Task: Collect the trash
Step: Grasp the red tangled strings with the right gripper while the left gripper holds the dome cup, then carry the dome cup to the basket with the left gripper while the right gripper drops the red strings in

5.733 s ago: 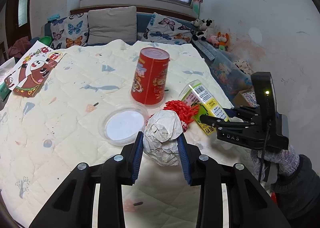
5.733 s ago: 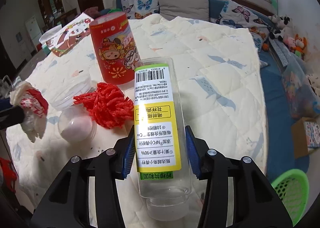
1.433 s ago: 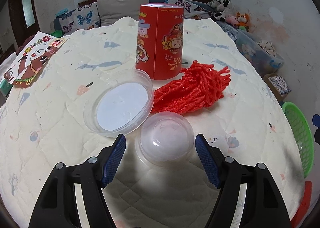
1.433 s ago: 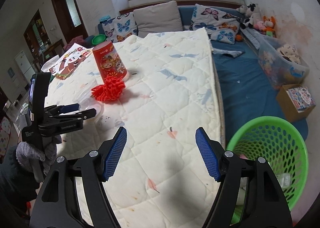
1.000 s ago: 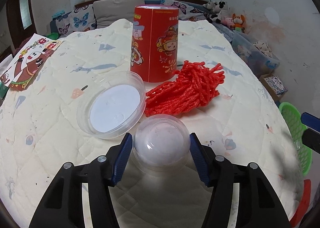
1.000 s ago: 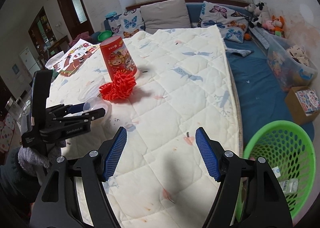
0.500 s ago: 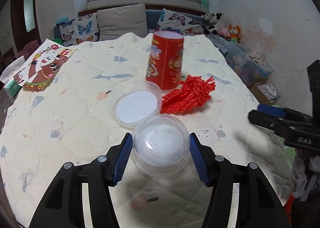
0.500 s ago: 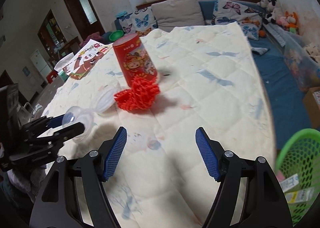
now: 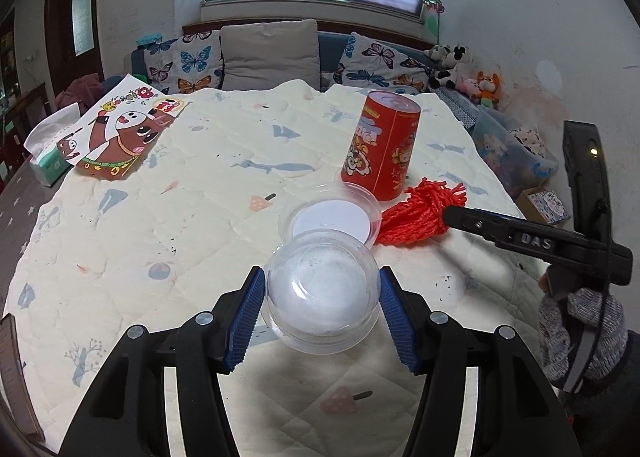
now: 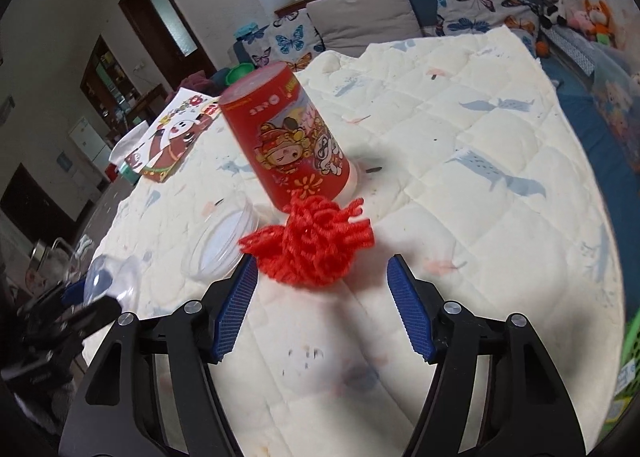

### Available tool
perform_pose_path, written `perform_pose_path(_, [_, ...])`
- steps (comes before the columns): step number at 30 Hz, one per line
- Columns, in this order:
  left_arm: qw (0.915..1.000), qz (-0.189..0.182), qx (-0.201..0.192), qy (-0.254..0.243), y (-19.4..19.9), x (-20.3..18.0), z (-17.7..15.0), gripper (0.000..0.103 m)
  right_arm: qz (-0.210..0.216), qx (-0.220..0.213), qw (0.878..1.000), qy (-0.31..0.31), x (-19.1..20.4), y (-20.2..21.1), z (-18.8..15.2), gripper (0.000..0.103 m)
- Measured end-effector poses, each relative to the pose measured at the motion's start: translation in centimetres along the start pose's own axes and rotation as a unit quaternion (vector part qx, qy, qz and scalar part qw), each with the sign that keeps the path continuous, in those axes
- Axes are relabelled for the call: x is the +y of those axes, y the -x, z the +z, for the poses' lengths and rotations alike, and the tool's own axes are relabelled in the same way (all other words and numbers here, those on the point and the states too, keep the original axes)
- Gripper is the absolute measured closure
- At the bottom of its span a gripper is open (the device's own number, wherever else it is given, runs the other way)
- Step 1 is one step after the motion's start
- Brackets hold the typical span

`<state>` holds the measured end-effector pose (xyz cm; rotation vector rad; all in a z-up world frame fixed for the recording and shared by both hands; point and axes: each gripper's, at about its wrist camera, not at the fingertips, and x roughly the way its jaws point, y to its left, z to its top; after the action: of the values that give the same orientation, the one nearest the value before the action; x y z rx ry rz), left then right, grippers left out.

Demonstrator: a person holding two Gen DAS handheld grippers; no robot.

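Note:
My left gripper (image 9: 322, 277) is shut on a clear plastic dome cup (image 9: 320, 297), held a little above the quilted table. Beyond it lie a clear round lid (image 9: 332, 217), a bunch of red netting (image 9: 416, 213) and an upright red can (image 9: 380, 145). In the right wrist view my right gripper (image 10: 322, 263) points at the red netting (image 10: 312, 241). Its jaws are closing, the tips flank the netting's near edge, and the pads do not press on it. The red can (image 10: 288, 141) stands just behind. The held cup (image 10: 108, 281) shows at far left.
A cartoon picture box (image 9: 120, 133) and a tissue pack (image 9: 46, 153) lie at the table's far left. Cushions (image 9: 268, 53) line the sofa behind. A green basket (image 10: 630, 341) stands on the floor off the table's right edge, near a toy bin (image 9: 516, 149).
The left gripper closed on the dome cup, lifted it off the quilt and drew back. The right gripper swung from the green basket to the red netting and its jaws narrowed.

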<state>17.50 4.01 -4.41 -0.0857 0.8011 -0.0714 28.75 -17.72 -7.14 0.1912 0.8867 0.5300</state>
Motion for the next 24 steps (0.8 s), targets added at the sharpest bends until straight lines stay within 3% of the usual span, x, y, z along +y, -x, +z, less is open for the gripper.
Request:
perform_pose_path(5, [1.0000, -0.001, 0.003, 0.005, -0.3, 0.6, -0.1, 0.047, 0.006, 0.003, 1.000, -0.027, -0.6, -1.7, 0.5, 0.047])
perform_pose_path(7, [1.0000, 0.000, 0.004, 0.004, -0.3, 0.7, -0.1, 0.047, 0.015, 0.008, 0.999, -0.036, -0.8, -2.1, 0.4, 0.060])
perform_pose_path(10, [1.0000, 0.000, 0.002, 0.004, -0.2, 0.8, -0.1, 0.047, 0.013, 0.003, 0.999, -0.035, -0.8, -1.8, 0.1, 0.064])
perform_pose_path(19, [1.0000, -0.007, -0.002, -0.004, 0.2, -0.5, -0.1, 0.047, 0.000, -0.026, 0.999, -0.022, -1.0, 2.3, -0.8, 0.064])
perform_pose_path(24, [0.9997, -0.020, -0.003, -0.011, 0.5, -2.1, 0.0, 0.047, -0.028, -0.039, 0.999, -0.013, -1.6, 5.5, -2.1, 0.064])
